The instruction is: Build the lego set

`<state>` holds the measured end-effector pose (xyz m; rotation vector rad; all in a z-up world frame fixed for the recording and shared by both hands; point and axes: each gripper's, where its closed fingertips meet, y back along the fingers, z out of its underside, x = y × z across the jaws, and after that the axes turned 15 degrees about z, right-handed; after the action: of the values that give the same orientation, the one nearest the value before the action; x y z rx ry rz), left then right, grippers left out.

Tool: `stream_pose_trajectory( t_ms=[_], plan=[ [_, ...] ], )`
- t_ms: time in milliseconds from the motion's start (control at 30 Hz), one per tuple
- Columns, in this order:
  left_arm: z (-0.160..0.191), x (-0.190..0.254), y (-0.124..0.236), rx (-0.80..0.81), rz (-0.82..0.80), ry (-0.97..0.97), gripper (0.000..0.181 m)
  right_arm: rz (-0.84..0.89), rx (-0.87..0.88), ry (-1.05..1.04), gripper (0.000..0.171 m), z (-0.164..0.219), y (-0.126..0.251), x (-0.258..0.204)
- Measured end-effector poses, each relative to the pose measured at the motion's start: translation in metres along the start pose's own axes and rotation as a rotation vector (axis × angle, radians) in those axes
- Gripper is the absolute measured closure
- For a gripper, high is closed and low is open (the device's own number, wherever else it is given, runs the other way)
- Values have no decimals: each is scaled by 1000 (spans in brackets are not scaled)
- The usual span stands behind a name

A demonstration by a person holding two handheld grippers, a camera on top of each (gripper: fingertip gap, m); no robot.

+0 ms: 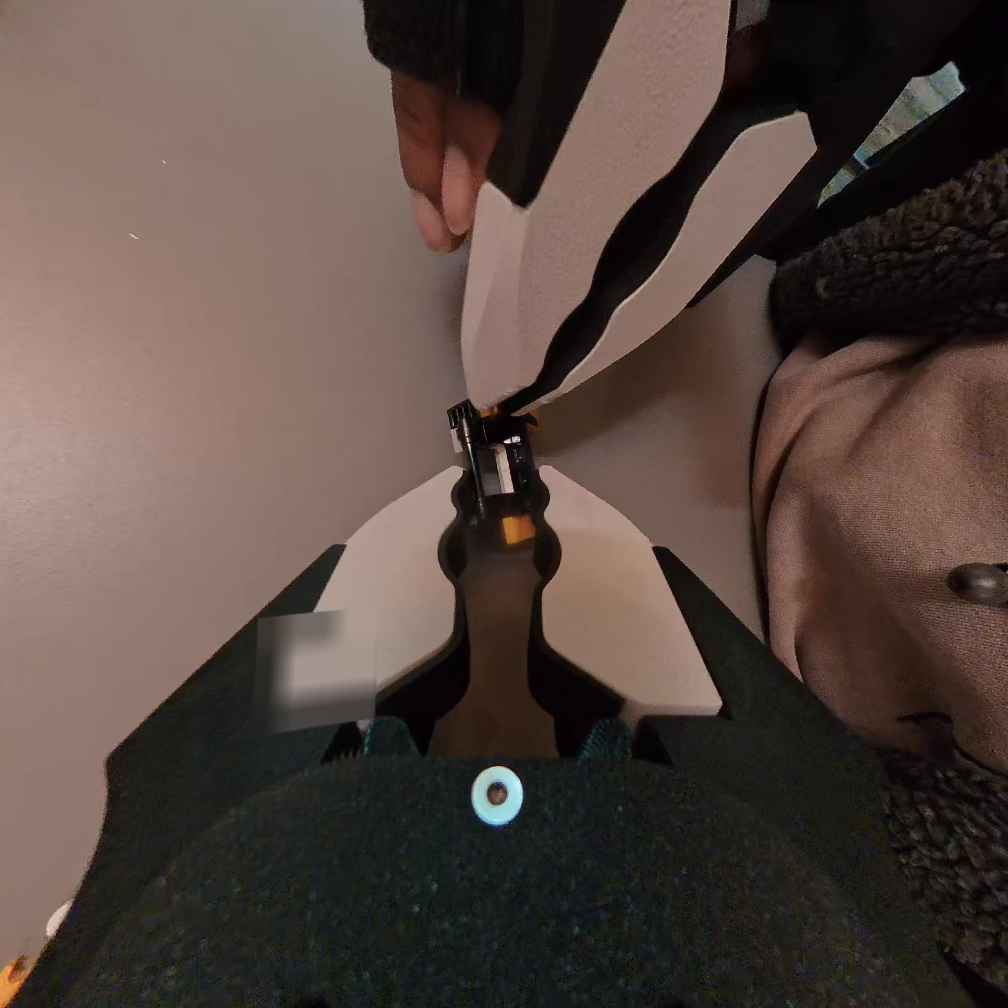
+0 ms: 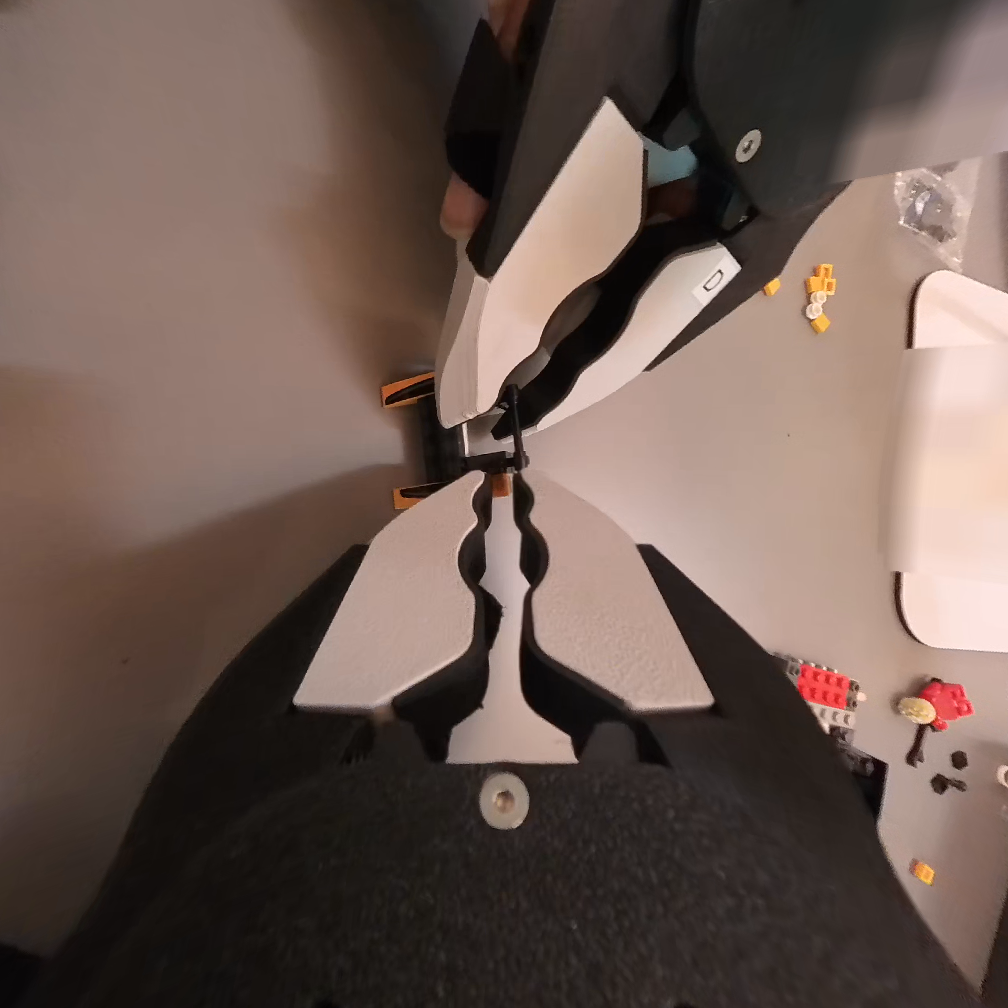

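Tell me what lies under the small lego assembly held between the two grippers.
In the right wrist view, only bare grey table shows beneath the lego assembly. The white fingers of both grippers cover the rest, so whatever lies directly below stays hidden.

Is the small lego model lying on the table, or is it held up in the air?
Held up: the lego model sits between the left gripper and right gripper, the table behind it.

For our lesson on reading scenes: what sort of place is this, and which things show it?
Probably a tabletop hobby workspace indoors: a plain grey table with loose red bricks, small yellow pieces and a clear parts bag.
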<state>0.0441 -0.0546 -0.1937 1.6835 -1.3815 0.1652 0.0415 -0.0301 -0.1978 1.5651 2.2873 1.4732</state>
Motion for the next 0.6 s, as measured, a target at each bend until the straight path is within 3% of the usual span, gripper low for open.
stream_pose_trajectory(
  t_ms=[33,600],
  plan=[
    [0,0,0,-2,-3,-3,162,-12,-5,9,167,0,0,-1],
    [1,1,-1,16,44,17,162,1,-1,22,171,1,5,-11]
  ],
)
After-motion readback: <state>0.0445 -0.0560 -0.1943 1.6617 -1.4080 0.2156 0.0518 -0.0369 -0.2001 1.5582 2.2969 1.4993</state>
